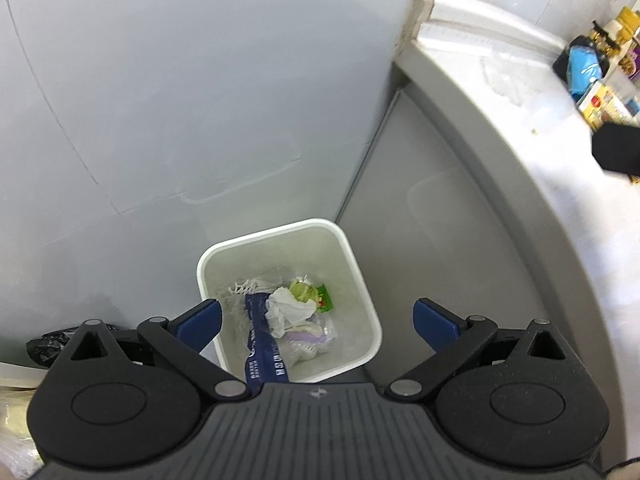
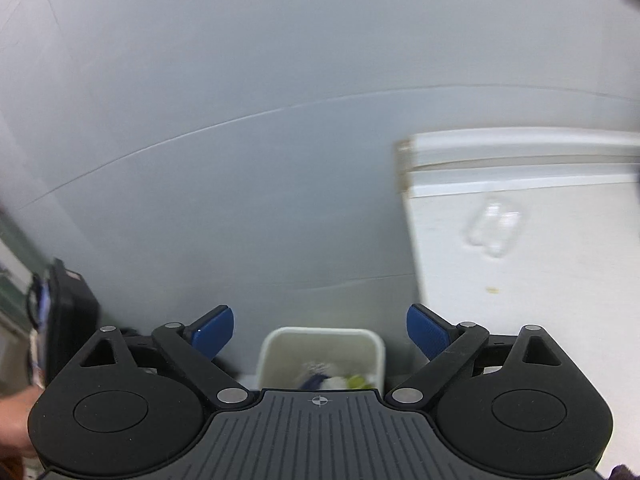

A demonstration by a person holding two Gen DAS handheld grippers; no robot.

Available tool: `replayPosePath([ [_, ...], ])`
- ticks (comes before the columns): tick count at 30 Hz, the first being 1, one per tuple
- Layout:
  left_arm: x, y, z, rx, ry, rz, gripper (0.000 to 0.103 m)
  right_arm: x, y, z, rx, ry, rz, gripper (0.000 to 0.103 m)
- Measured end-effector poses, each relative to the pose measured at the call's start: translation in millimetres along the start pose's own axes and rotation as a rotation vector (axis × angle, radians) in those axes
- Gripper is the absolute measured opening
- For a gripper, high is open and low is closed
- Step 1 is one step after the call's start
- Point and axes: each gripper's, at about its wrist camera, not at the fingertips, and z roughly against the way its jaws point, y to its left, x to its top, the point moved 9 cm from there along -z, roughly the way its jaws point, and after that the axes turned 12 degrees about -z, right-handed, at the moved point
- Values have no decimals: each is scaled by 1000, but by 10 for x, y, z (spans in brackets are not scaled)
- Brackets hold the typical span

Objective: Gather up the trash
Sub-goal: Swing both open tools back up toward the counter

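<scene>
While both the left gripper [image 1: 318,316] and right gripper [image 2: 320,328] hang wide open above the white bin [image 1: 360,280], clear plastic packaging [image 2: 494,228] lies on the counter [image 2: 560,320] beside it; probably light, crushable; pinch an edge.

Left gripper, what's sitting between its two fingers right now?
Nothing is held. In the left wrist view, the open left gripper frames the white trash bin below, with a crumpled tissue and a blue wrapper inside.

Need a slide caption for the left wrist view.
Open left gripper hovering above a white bin holding crumpled tissue and wrappers, beside the counter.
</scene>
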Motion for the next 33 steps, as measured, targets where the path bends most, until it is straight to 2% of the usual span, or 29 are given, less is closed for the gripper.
replayPosePath([
  [4,91,-101,118,-16,-26,-6,102,-4,-219,215,-87,-63,-4,98],
  [8,223,-221,166,-24,-60,-39,102,-82,-598,409,-160,-102,-26,99],
  [17,640,-559,174,-61,-133,-82,102,-170,-1292,793,-360,-173,-41,99],
  [21,844,-797,108,-79,-169,-131,102,-189,-1654,995,-453,-229,-70,99],
  [27,1136,-1120,-60,-74,-218,-210,102,-326,-2382,1281,-613,-236,-136,99],
  [33,1329,-1345,-176,-60,-243,-246,102,-438,-2960,1426,-634,-172,-130,99],
])
